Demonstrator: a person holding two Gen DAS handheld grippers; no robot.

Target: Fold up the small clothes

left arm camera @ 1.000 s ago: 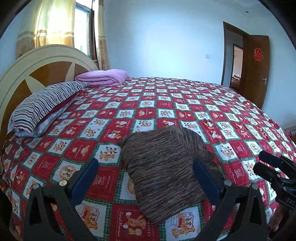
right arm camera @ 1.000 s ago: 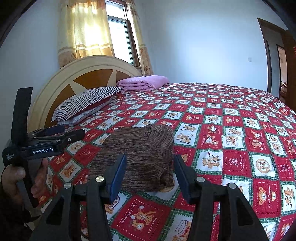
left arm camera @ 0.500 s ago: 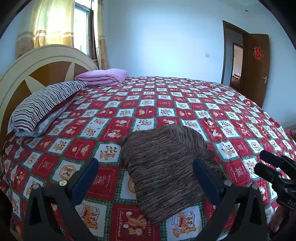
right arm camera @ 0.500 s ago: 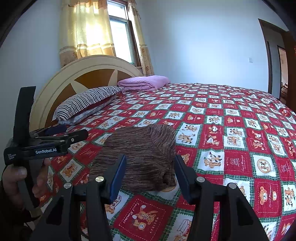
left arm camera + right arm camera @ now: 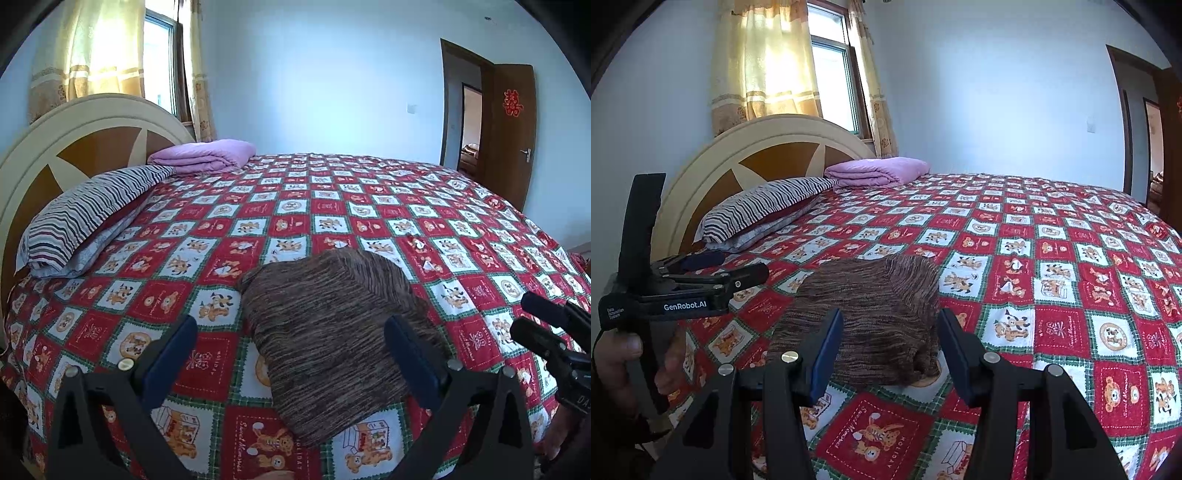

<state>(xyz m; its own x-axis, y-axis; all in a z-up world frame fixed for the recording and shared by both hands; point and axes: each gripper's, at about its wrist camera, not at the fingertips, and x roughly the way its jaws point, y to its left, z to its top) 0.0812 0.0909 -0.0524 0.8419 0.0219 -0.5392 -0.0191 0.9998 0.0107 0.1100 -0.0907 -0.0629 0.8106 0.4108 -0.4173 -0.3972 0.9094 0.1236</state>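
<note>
A folded brown striped knit garment lies flat on the red patterned bedspread, near the bed's front edge. My left gripper hangs open above its near end, blue pads wide apart and touching nothing. In the right wrist view the same garment sits just beyond my right gripper, which is open with nothing between its pads. The left gripper shows there at the left, held by a hand. The right gripper's tips appear at the right edge of the left wrist view.
A striped pillow and a folded lilac blanket lie against the rounded headboard at the back left. A curtained window is behind it. A brown door stands open at the far right.
</note>
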